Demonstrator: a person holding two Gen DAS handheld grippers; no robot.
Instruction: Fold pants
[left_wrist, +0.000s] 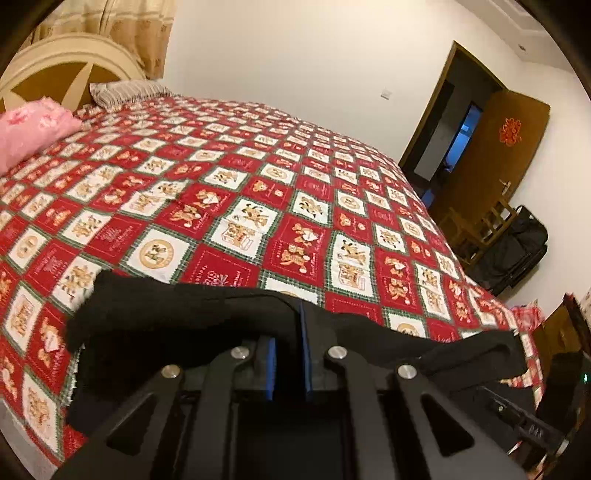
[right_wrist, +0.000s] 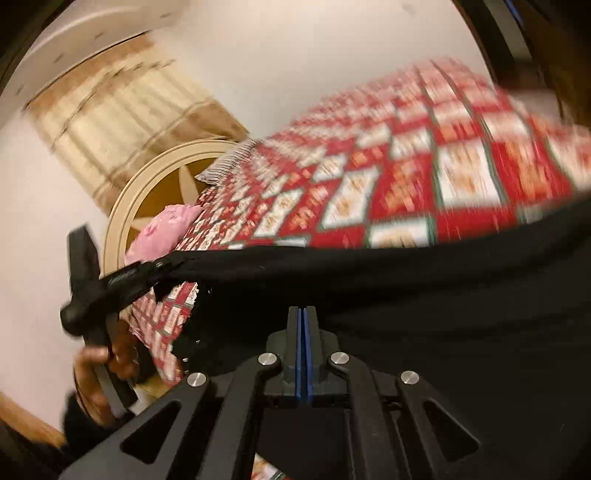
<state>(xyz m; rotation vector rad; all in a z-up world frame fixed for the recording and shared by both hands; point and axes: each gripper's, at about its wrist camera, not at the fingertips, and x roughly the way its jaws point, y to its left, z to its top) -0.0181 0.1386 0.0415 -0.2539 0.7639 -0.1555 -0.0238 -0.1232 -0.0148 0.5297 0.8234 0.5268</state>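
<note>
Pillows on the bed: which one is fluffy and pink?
The pink pillow nearest the bed's side edge; the striped pillow beside it, against the headboard, is grey-brown.

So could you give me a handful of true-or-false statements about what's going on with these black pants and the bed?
1. The black fabric pants are held above the red-and-white patchwork bedspread. True.
2. The right gripper stands wide open. False: its blue pads are pressed together on the pants.
3. A fluffy pink pillow lies near the cream headboard. True.
4. The brown wooden door is closed. False: it stands open.
5. The left gripper grips the pants. True.
</note>
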